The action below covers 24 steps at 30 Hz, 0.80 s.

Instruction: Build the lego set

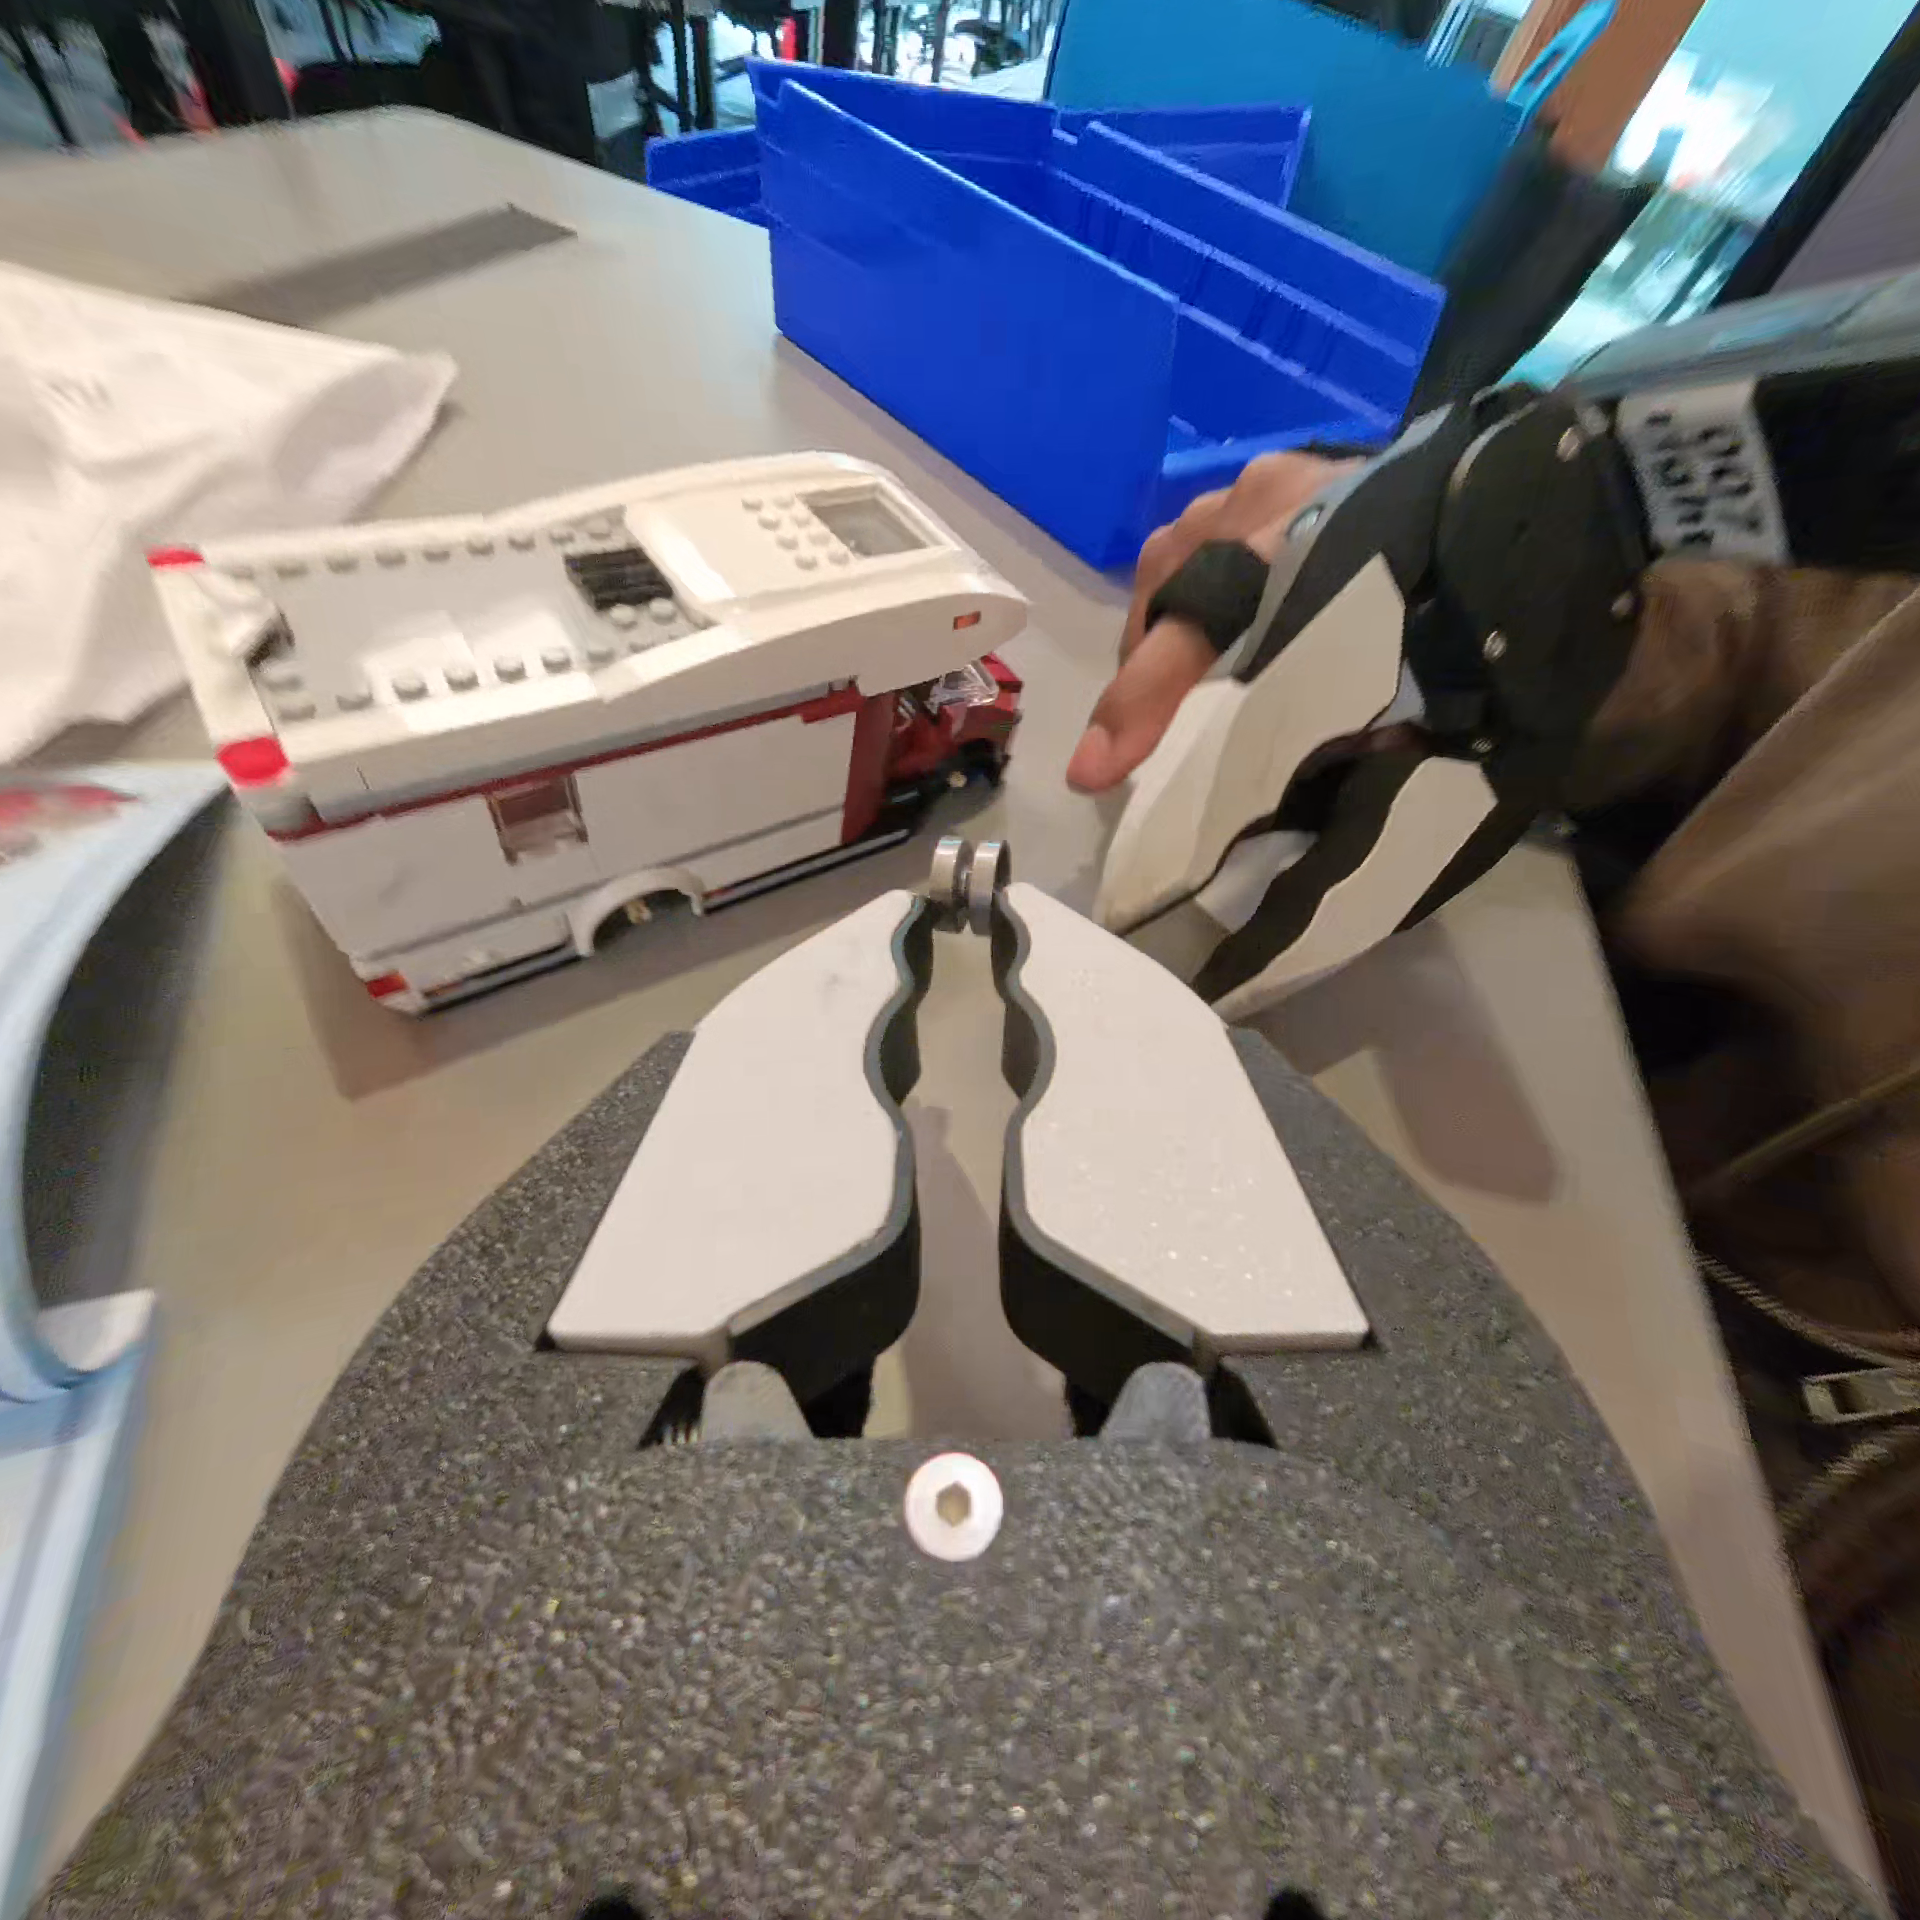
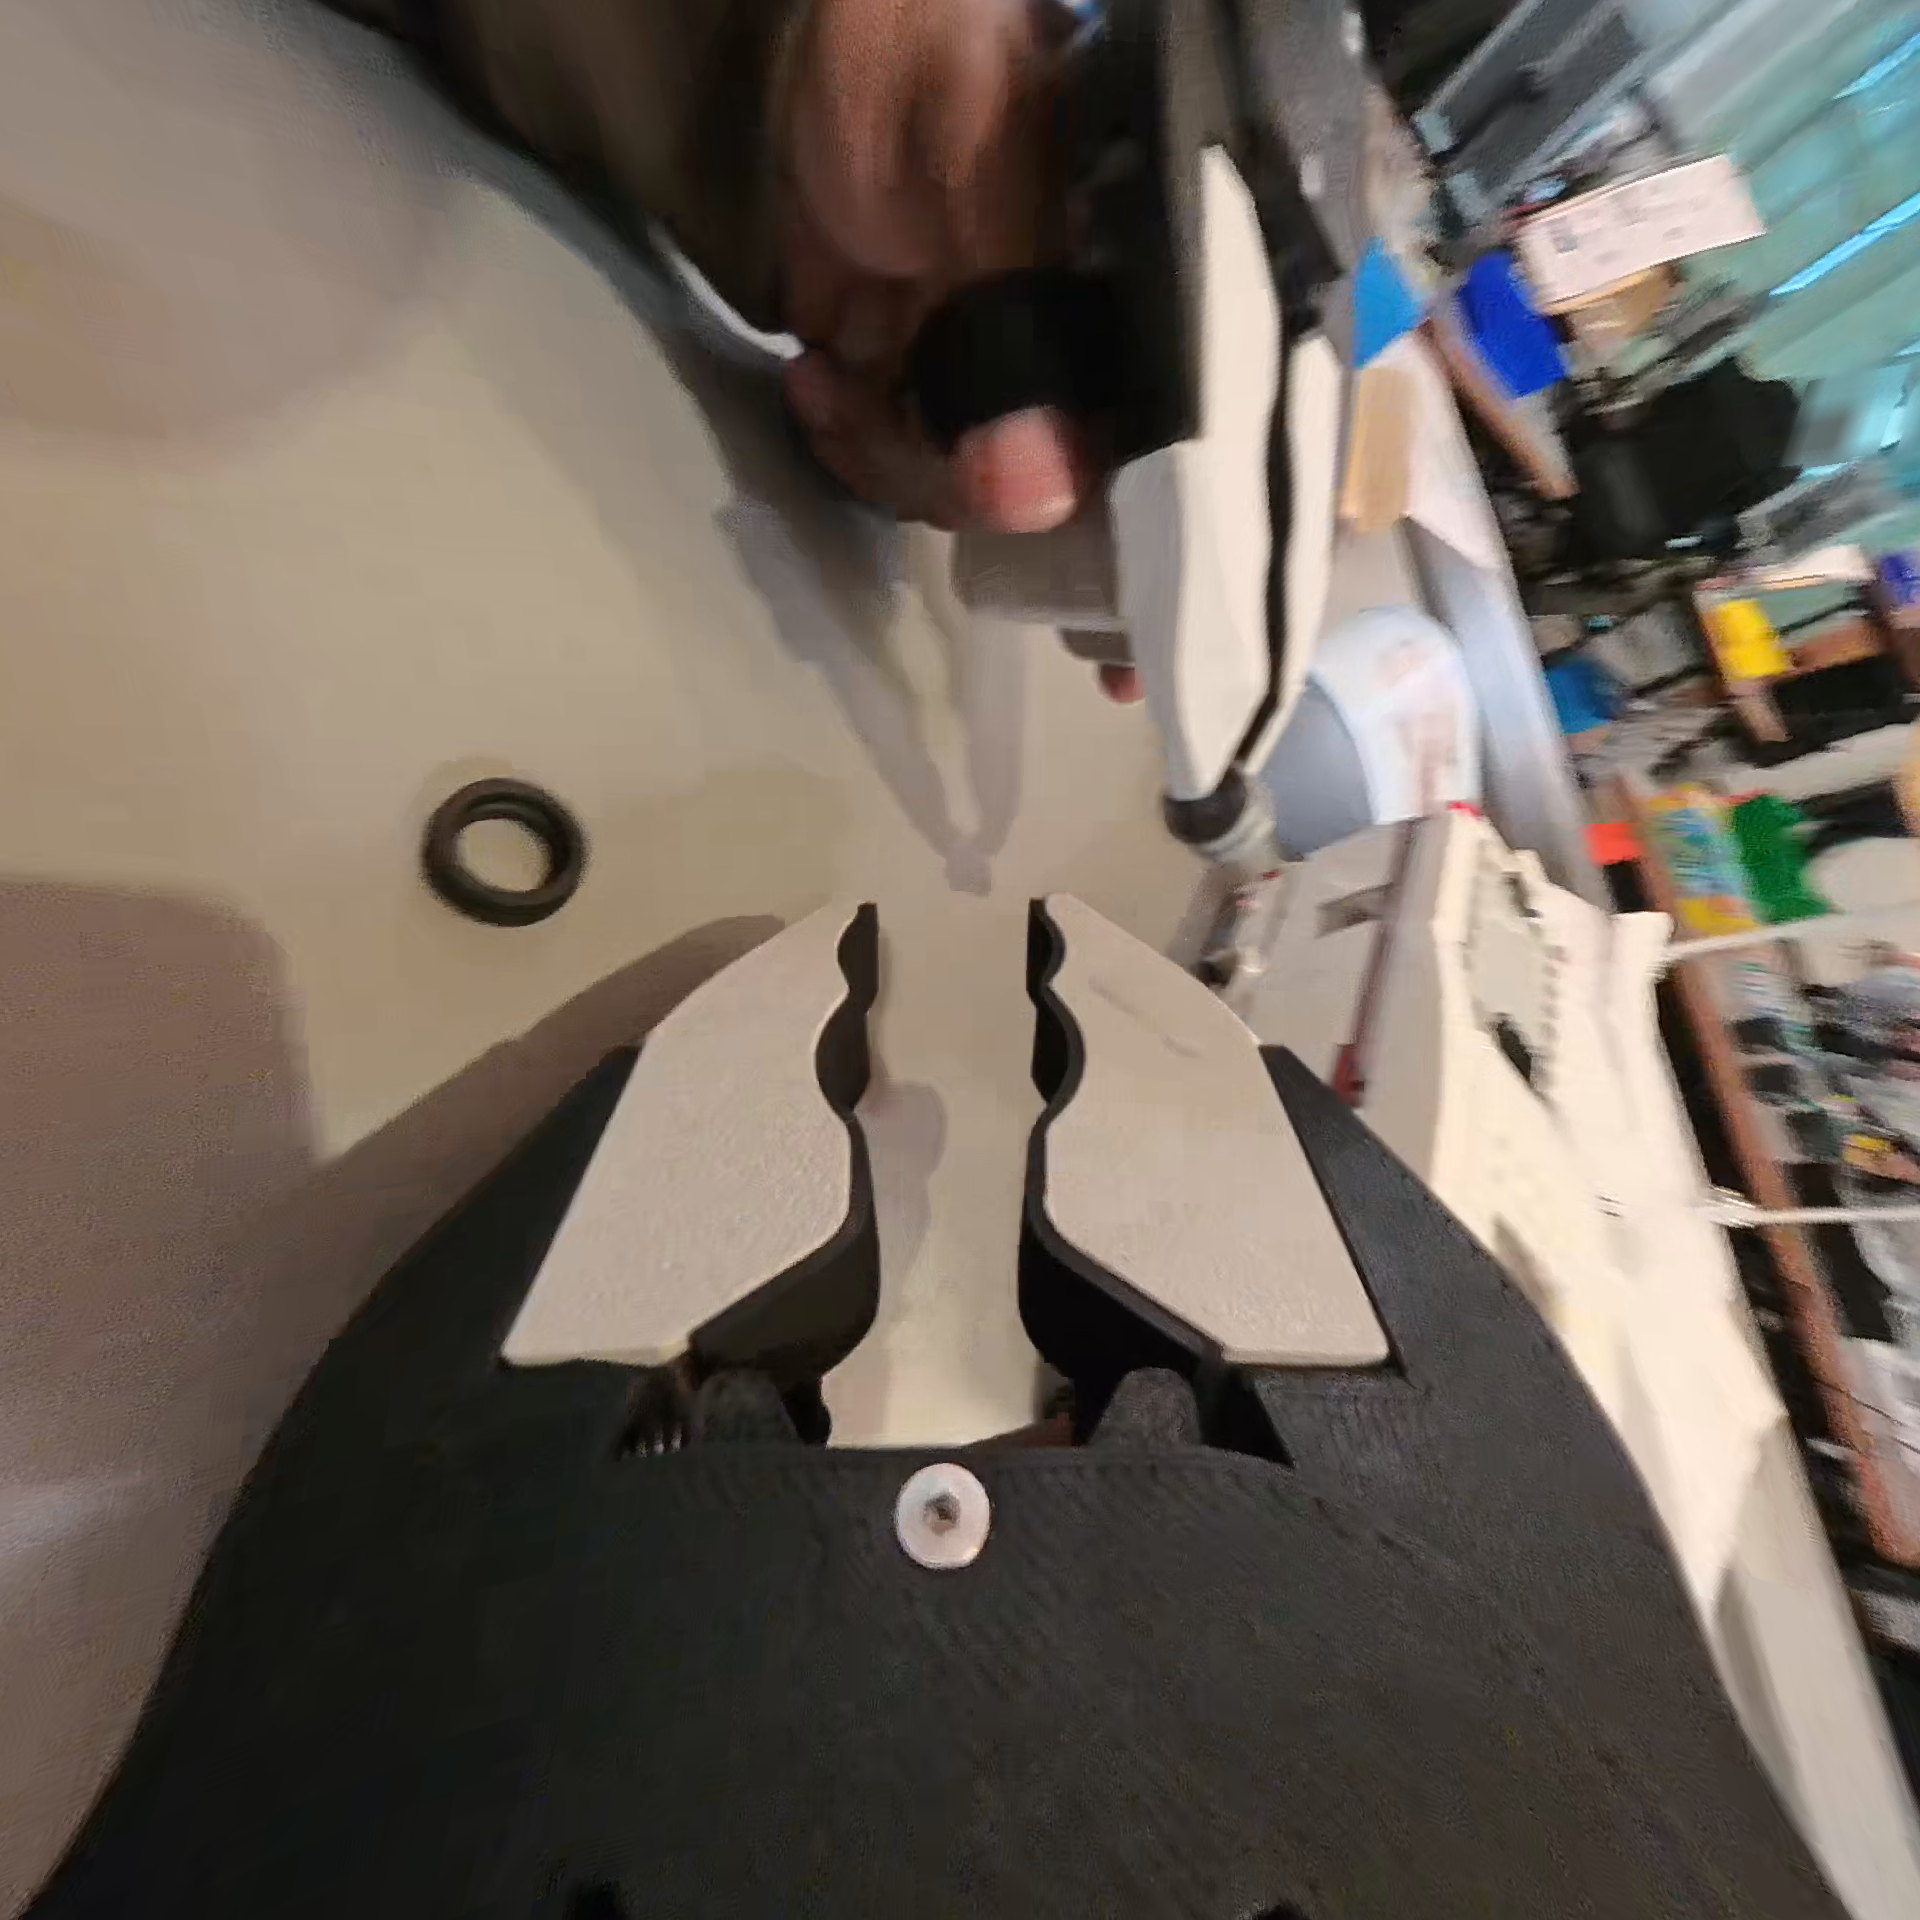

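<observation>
Grey double wheel hub (image 1: pixel 969 883) sits pinched at the left gripper's (image 1: pixel 966 902) fingertips, just beside the white-and-red brick camper (image 1: pixel 582 717). Right gripper (image 2: pixel 954 914) hangs over the tabletop (image 2: pixel 312 520), fingers spread and bare, black tyre (image 2: pixel 504 851) lying nearby.

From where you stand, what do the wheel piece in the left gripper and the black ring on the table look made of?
Wheel piece: grey, smooth with a slight sheen, probably hard plastic. Black ring: matte, rounded, ridged edge, likely rubber, though blur leaves it open.

Bright even indoor light; soft shadows on table (image 1: pixel 436 1164); strong motion blur right view; fisheye bending at edges
</observation>
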Each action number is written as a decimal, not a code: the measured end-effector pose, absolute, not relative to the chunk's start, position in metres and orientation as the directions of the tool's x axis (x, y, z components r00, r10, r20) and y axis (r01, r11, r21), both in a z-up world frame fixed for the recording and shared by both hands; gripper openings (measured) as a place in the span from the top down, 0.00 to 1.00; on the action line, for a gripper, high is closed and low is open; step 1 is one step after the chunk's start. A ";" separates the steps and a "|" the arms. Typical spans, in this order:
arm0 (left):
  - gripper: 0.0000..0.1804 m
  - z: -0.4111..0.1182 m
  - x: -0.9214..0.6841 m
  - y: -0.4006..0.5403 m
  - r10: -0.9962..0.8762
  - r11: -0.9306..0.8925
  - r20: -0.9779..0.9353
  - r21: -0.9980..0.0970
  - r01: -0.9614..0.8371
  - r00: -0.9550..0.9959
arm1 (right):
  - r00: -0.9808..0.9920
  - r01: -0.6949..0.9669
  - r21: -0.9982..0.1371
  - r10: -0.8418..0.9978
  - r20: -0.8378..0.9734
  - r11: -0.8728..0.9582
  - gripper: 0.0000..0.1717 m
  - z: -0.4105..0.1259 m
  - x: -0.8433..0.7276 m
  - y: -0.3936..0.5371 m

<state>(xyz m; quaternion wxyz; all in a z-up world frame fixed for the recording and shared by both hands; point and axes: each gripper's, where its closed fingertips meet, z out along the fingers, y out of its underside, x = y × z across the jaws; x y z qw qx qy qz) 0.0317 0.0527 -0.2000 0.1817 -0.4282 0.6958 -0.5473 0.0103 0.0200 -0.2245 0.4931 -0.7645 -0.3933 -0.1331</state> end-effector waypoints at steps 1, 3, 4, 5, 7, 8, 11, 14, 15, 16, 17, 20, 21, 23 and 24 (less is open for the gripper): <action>0.94 -0.200 0.031 0.053 -0.776 -0.018 0.284 -0.902 -0.432 -0.562 | 0.664 0.712 -0.668 0.516 0.542 -0.215 0.84 -0.228 0.006 0.016; 0.94 -0.202 0.030 0.054 -0.732 -0.107 0.405 -0.863 -0.494 -0.548 | 0.674 0.654 -0.722 0.608 0.418 -0.228 0.84 -0.231 -0.007 0.005; 0.94 -0.203 0.029 0.054 -0.706 -0.142 0.457 -0.840 -0.523 -0.541 | 0.673 0.623 -0.744 0.649 0.355 -0.240 0.83 -0.232 -0.014 0.000; 0.94 -0.203 0.029 0.054 -0.684 -0.171 0.498 -0.820 -0.547 -0.533 | 0.666 0.598 -0.760 0.684 0.297 -0.253 0.81 -0.233 -0.020 -0.005; 0.94 -0.202 0.027 0.055 -0.643 -0.225 0.567 -0.782 -0.581 -0.515 | 0.643 0.577 -0.763 0.738 0.204 -0.292 0.77 -0.240 -0.029 -0.014; 0.94 -0.202 0.027 0.056 -0.621 -0.253 0.604 -0.758 -0.602 -0.500 | 0.635 0.582 -0.753 0.750 0.184 -0.307 0.74 -0.245 -0.031 -0.017; 0.94 -0.200 0.027 0.058 -0.565 -0.316 0.672 -0.712 -0.627 -0.478 | 0.618 0.604 -0.715 0.773 0.141 -0.352 0.71 -0.258 -0.033 -0.022; 0.94 -0.199 0.026 0.059 -0.538 -0.342 0.704 -0.685 -0.643 -0.463 | 0.633 0.606 -0.701 0.762 0.138 -0.376 0.71 -0.261 -0.032 -0.019; 0.94 -0.199 0.027 0.059 -0.538 -0.344 0.705 -0.684 -0.644 -0.461 | 0.639 0.603 -0.700 0.757 0.136 -0.383 0.71 -0.262 -0.032 -0.018; 0.94 -0.200 0.027 0.059 -0.539 -0.343 0.704 -0.684 -0.643 -0.462 | 0.642 0.601 -0.700 0.755 0.135 -0.386 0.71 -0.262 -0.032 -0.018; 0.94 -0.200 0.027 0.059 -0.540 -0.341 0.704 -0.684 -0.645 -0.462 | 0.642 0.600 -0.700 0.756 0.132 -0.387 0.72 -0.262 -0.033 -0.018; 0.94 -0.202 0.027 0.058 -0.548 -0.335 0.700 -0.686 -0.646 -0.458 | 0.634 0.601 -0.700 0.763 0.124 -0.386 0.74 -0.262 -0.036 -0.018; 0.94 -0.202 0.027 0.058 -0.551 -0.334 0.699 -0.686 -0.647 -0.457 | 0.632 0.602 -0.700 0.765 0.124 -0.385 0.74 -0.262 -0.037 -0.019; 0.94 -0.202 0.028 0.059 -0.555 -0.334 0.697 -0.686 -0.646 -0.454 | 0.628 0.604 -0.700 0.768 0.123 -0.382 0.74 -0.262 -0.038 -0.019; 0.94 -0.203 0.028 0.059 -0.556 -0.333 0.697 -0.686 -0.647 -0.453 | 0.625 0.605 -0.700 0.772 0.121 -0.380 0.75 -0.262 -0.039 -0.020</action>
